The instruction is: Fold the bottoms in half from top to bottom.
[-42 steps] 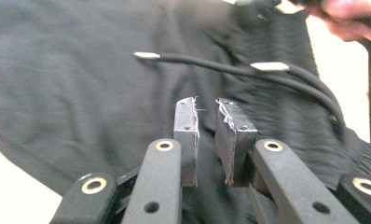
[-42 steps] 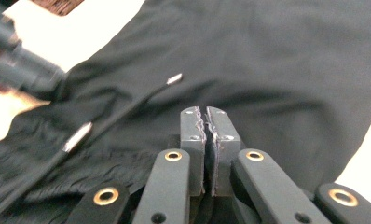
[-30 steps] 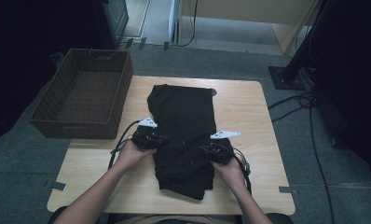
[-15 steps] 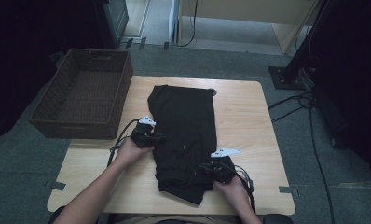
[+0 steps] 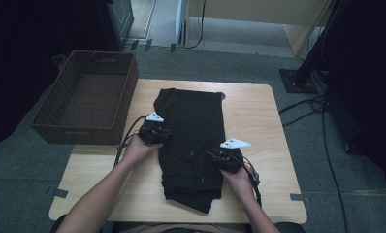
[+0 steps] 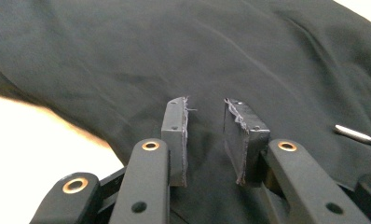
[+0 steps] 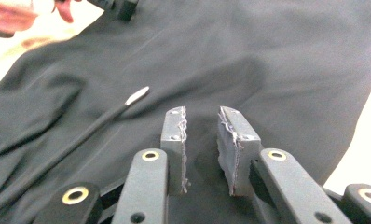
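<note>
Garment: black garment [image 5: 191, 145] lying flat mid-tabletop, running from far edge toward near edge.
Drawstring: metal-tipped cord [image 7: 138, 95] lying on the cloth.
Left tongs [image 5: 168, 136]: over garment's left edge, jaws parted, gripping nothing.
Right tongs [image 5: 211, 155]: over garment's right side, jaws parted, empty.
Basket: wicker basket [image 5: 114, 97] off tabletop's left edge.

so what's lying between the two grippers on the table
In the high view, only the black garment lies between the left gripper and right gripper.
</note>
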Tool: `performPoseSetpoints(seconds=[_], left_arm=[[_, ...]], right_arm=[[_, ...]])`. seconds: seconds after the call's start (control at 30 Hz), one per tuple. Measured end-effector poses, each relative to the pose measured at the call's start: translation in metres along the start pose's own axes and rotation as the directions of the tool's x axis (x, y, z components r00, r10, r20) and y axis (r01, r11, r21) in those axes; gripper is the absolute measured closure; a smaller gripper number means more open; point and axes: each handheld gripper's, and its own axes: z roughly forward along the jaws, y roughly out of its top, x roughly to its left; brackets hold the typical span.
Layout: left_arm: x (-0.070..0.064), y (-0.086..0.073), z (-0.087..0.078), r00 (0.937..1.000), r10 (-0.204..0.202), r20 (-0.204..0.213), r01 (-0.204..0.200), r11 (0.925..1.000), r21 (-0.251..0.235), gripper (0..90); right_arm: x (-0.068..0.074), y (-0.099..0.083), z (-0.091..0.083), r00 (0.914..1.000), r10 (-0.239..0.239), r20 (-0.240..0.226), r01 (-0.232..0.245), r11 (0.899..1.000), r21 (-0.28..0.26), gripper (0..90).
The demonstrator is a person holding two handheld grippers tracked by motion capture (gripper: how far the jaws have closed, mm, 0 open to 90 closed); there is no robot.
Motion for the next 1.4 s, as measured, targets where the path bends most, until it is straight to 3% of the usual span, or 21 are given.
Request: performPoseSetpoints(seconds=[0.1, 0.27, 0.4, 0.53, 0.63, 0.77, 0.83, 0.9, 1.07, 1.2, 1.4], left_arm=[[0.007, 0.008, 0.006, 0.9998, -0.003, -0.021, 0.003, 1.0000, -0.001, 70.2], [0.013, 0.024, 0.016, 0.9984, -0.008, -0.055, 0.007, 0.9997, -0.023, 69.7], [0.011, 0.036, 0.027, 0.9987, -0.011, -0.051, 0.009, 0.9994, -0.033, 69.6], [0.012, 0.035, 0.035, 0.9980, 0.013, -0.061, -0.013, 0.9999, 0.000, 69.6], [0.014, 0.035, 0.037, 0.9980, 0.008, -0.063, -0.008, 1.0000, 0.005, 67.8], [0.015, 0.029, 0.036, 0.9989, 0.006, -0.046, -0.006, 1.0000, -0.006, 64.5], [0.014, 0.026, 0.034, 0.9990, -0.005, -0.044, 0.004, 0.9999, -0.012, 64.6], [0.011, 0.024, 0.032, 0.9990, -0.001, -0.045, 0.001, 1.0000, -0.004, 65.3], [0.000, 0.012, 0.026, 0.9997, -0.017, -0.019, 0.016, 0.9997, -0.017, 65.6], [-0.013, 0.002, 0.019, 0.9995, -0.031, 0.003, 0.031, 0.9994, -0.018, 65.1], [-0.029, -0.014, 0.009, 0.9992, -0.010, 0.038, 0.011, 0.9999, -0.013, 62.5]], right_arm=[[-0.010, 0.014, 0.012, 0.9996, -0.003, 0.028, 0.004, 1.000, -0.013, 73.1], [-0.031, 0.047, 0.039, 0.9969, 0.060, 0.052, -0.058, 0.998, -0.037, 68.1], [-0.043, 0.071, 0.066, 0.9915, 0.083, 0.100, -0.079, 0.996, -0.036, 68.2], [-0.041, 0.073, 0.085, 0.9904, 0.022, 0.136, -0.024, 1.000, 0.010, 63.3], [-0.041, 0.067, 0.091, 0.9892, 0.029, 0.144, -0.039, 0.997, 0.065, 61.7], [-0.041, 0.061, 0.090, 0.9879, 0.007, 0.155, -0.016, 0.998, 0.060, 59.9], [-0.038, 0.057, 0.089, 0.9861, -0.029, 0.164, 0.021, 0.999, 0.048, 59.8], [-0.037, 0.054, 0.086, 0.9875, -0.025, 0.155, 0.019, 0.999, 0.038, 60.0], [-0.029, 0.043, 0.075, 0.9904, -0.018, 0.137, 0.013, 0.999, 0.034, 60.5], [-0.022, 0.031, 0.063, 0.9921, -0.041, 0.118, 0.037, 0.999, 0.037, 61.3], [-0.013, 0.017, 0.047, 0.9944, -0.063, 0.084, 0.059, 0.997, 0.046, 61.6]])
